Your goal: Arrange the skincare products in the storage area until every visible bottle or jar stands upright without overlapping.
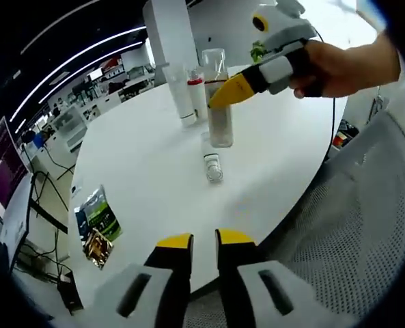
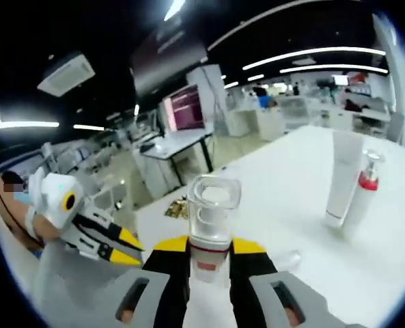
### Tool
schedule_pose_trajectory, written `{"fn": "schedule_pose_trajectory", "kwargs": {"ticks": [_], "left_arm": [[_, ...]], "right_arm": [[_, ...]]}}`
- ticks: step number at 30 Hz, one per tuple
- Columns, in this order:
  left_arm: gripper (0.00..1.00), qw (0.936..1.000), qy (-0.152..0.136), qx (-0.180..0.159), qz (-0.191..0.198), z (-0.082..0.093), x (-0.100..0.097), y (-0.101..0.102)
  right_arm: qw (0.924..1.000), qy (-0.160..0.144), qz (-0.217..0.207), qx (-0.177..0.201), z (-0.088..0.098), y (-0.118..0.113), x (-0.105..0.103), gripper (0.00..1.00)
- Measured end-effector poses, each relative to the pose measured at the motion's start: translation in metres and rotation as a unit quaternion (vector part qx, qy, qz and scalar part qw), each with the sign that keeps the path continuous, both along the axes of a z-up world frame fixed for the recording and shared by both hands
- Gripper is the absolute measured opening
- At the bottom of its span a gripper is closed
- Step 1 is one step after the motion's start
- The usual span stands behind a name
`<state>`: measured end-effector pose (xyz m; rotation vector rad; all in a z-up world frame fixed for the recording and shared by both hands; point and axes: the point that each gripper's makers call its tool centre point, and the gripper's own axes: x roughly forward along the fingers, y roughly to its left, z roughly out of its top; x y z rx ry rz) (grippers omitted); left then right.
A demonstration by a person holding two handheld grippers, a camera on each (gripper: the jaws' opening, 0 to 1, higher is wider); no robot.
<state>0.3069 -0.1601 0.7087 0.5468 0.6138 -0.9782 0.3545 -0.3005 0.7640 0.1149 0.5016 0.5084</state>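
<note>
A round white bench (image 1: 147,171) stands in an open office; strip lights (image 2: 311,53) overhead, desks with a monitor (image 2: 186,108), possibly workstations.

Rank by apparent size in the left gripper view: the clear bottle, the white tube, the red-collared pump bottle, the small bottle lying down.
1. clear bottle
2. white tube
3. red-collared pump bottle, farther back, so unsure against the tube
4. small lying bottle

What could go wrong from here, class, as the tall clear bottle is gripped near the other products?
1. The right tongs grip the tall clear bottle low, so it might tip when moved.
2. The white tube and red-collared pump bottle stand close behind it; a swing could topple them.
3. The small bottle lying on the table could roll if nudged.
</note>
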Motion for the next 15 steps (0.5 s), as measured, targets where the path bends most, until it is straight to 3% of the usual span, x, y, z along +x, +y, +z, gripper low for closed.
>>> {"fn": "schedule_pose_trajectory", "kwargs": {"ticks": [5, 8, 15], "left_arm": [[0.08, 0.9999, 0.002, -0.002, 0.017, 0.001, 0.007, 0.004], [0.07, 0.9999, 0.004, 0.011, 0.006, -0.004, 0.002, 0.003], [0.06, 0.9998, 0.002, 0.016, 0.01, -0.004, 0.004, 0.006]], "right_arm": [[0.9989, 0.002, -0.045, -0.008, 0.001, -0.032, 0.012, 0.16], [0.9977, -0.011, -0.064, -0.022, 0.004, -0.048, 0.021, 0.16], [0.9921, 0.009, -0.115, -0.05, -0.015, -0.074, 0.029, 0.16]]}}
